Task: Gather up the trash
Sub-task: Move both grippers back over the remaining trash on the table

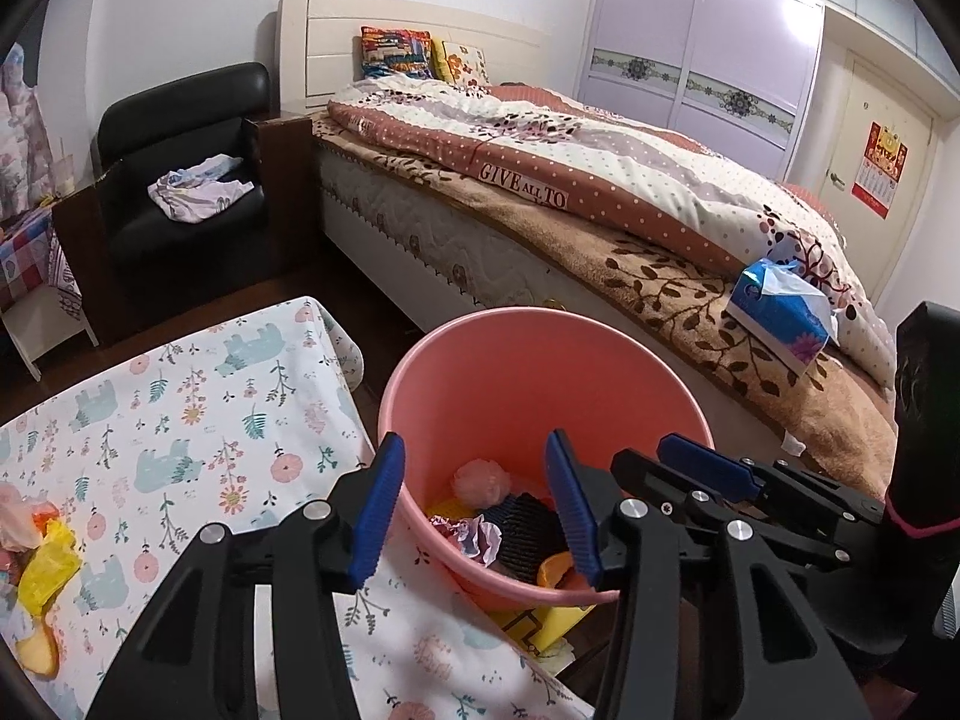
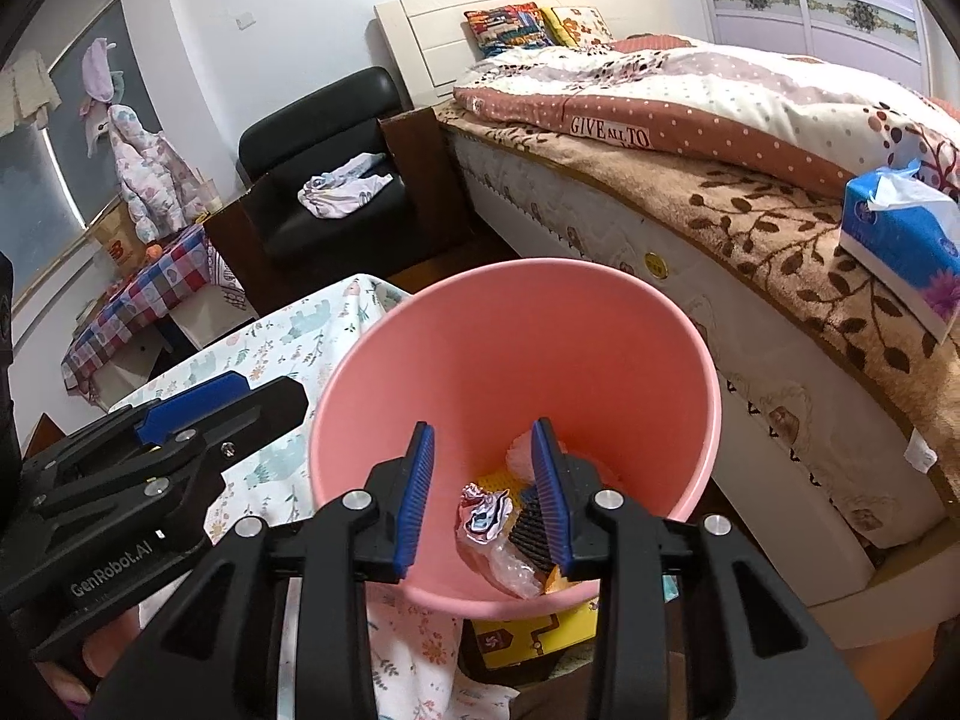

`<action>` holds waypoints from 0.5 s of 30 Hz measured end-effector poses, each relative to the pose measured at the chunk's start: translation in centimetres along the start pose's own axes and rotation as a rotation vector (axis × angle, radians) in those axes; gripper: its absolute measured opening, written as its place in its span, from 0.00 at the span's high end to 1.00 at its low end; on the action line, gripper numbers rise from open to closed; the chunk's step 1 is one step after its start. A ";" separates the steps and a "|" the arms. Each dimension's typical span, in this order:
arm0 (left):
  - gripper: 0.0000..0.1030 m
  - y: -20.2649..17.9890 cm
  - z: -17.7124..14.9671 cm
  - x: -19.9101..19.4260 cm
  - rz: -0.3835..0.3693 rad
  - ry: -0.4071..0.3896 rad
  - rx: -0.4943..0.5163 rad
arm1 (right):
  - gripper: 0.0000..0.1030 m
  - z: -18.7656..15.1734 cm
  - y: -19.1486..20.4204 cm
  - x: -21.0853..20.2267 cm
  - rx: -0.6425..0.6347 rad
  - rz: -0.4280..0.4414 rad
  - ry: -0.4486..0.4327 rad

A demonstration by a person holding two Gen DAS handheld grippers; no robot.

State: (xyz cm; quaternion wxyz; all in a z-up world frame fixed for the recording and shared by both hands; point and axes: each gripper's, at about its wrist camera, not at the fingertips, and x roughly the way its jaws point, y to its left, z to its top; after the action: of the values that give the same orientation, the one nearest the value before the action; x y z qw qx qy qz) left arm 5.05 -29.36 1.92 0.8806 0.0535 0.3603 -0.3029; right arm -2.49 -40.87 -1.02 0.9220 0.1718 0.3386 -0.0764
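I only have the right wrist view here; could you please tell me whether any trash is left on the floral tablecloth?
Observer: Yes, a crumpled yellow plastic wrapper lies near the white floral tablecloth's left edge.
Operator: Anything beside it?
Observer: A pale pink plastic bag just behind it, and an orange peel-like scrap in front.
Operator: Is the left gripper free?
Observer: Yes, the left gripper is open and empty, over the round pink plastic bin's near rim.
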 end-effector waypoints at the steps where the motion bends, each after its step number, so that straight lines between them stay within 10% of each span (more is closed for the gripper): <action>1: 0.53 0.1 -0.1 -0.3 0.002 -0.004 -0.001 | 0.67 0.0 0.1 -0.1 -0.002 0.001 -0.003; 15: 0.53 2.7 -1.1 -4.7 0.030 -0.054 -0.034 | 0.67 -1.0 4.1 -2.3 -0.051 0.034 -0.046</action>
State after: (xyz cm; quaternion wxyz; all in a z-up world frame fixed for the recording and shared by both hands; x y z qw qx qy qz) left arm 3.29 -24.47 3.89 0.8953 0.0357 0.3407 -0.2847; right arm -3.79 -36.63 0.83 0.9347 0.1521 0.3164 -0.0557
